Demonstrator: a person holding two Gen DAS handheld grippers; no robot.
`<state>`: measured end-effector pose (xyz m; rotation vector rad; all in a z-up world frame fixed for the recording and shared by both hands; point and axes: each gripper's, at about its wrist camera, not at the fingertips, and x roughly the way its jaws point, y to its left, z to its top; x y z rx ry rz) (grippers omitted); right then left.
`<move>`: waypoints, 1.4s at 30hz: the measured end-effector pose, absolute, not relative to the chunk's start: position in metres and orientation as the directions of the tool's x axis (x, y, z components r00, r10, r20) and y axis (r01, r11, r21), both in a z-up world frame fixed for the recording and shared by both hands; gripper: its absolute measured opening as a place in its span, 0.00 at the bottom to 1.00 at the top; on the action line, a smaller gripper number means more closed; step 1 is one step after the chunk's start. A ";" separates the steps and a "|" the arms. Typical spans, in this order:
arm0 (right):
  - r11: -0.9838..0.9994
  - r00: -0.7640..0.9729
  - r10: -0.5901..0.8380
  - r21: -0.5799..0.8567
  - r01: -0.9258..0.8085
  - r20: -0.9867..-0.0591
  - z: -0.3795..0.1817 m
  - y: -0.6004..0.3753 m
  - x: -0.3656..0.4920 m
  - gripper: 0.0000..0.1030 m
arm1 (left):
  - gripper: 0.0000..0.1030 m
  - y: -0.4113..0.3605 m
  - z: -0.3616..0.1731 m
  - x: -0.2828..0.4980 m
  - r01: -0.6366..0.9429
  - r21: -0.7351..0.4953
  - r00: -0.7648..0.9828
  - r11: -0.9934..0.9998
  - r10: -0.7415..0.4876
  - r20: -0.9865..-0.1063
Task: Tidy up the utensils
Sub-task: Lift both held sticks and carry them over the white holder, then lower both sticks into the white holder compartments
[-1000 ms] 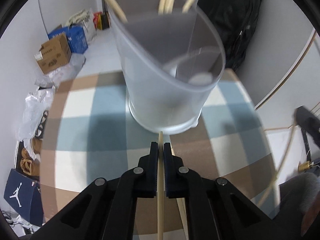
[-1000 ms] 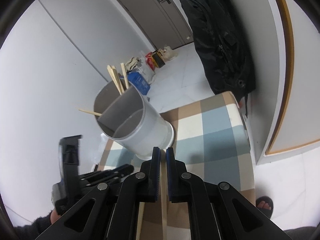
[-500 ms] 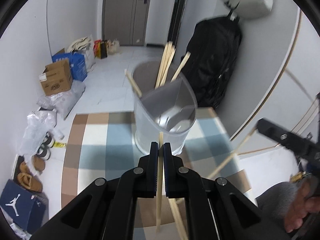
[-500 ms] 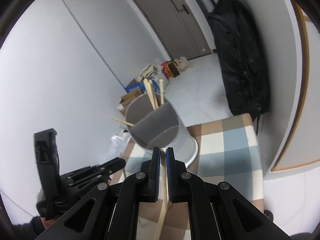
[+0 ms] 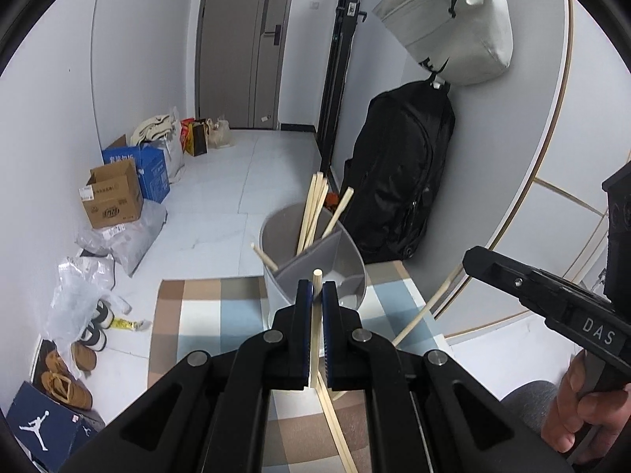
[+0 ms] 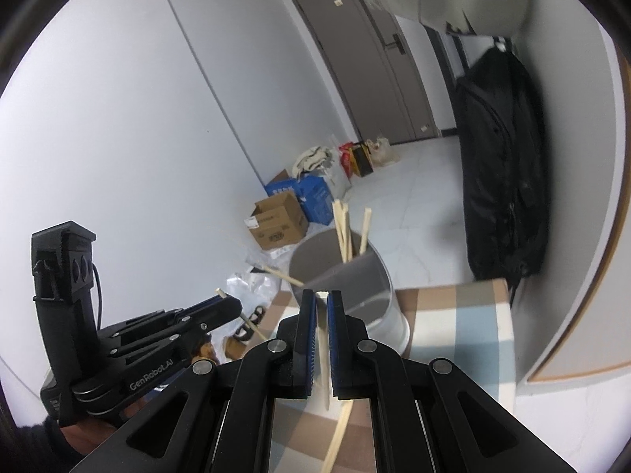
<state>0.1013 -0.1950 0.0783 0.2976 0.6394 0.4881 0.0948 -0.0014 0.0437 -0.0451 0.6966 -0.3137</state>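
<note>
Two grippers, one chopstick each, both raised over the checked tablecloth (image 5: 205, 315) and aimed at the divided grey utensil holder (image 5: 347, 260), likely so the sticks can drop in upright beside those already standing in its far compartment. The left gripper (image 5: 314, 295) is clamped tight on its chopstick (image 5: 315, 327); the right gripper (image 6: 322, 307) pinches its chopstick (image 6: 324, 354) just as narrowly.

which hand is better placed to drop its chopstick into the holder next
Left, narrowly. The left gripper holds its chopstick with the tip lined up over the grey holder and its open near compartment. The right gripper also grips a chopstick, but sits further off to the side.
</note>
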 end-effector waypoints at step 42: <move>0.849 0.738 0.525 0.326 -0.416 -0.424 0.149 -0.162 0.228 0.05 | 0.01 0.011 0.100 0.188 0.303 -0.125 0.751 0.945 -0.317 -0.579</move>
